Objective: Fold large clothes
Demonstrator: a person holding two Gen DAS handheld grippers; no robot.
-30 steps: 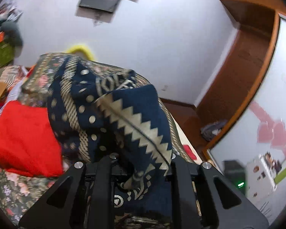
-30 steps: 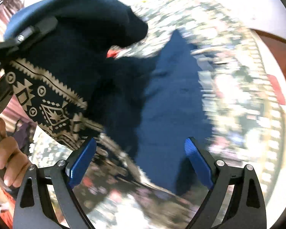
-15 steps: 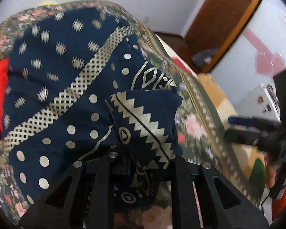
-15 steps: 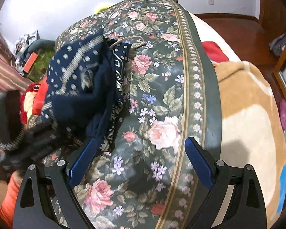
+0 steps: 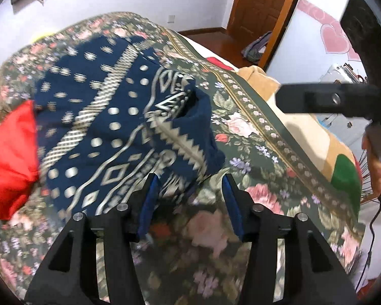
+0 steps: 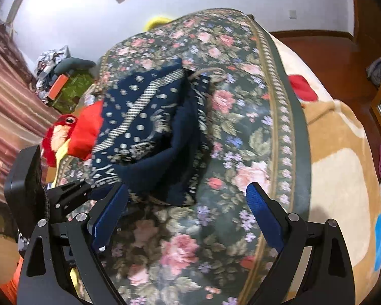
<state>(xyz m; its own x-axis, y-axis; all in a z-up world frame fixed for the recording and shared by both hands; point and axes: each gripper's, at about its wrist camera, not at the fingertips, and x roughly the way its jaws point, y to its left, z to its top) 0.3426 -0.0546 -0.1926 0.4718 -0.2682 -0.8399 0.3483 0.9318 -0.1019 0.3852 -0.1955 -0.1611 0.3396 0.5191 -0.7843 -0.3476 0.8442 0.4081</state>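
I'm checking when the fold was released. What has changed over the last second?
The left gripper carried the navy patterned garment down onto the floral bedspread; its jaws have just been opening, letting go, with cloth still between them. The right gripper stayed open and empty. The red plush toy stayed put.

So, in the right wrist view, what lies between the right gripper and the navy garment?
Only bare floral bedspread lies between the open right gripper and the navy garment, in the right wrist view.

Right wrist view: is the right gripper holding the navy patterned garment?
No. The right gripper is open over the floral bedspread; the navy patterned garment lies beyond it.
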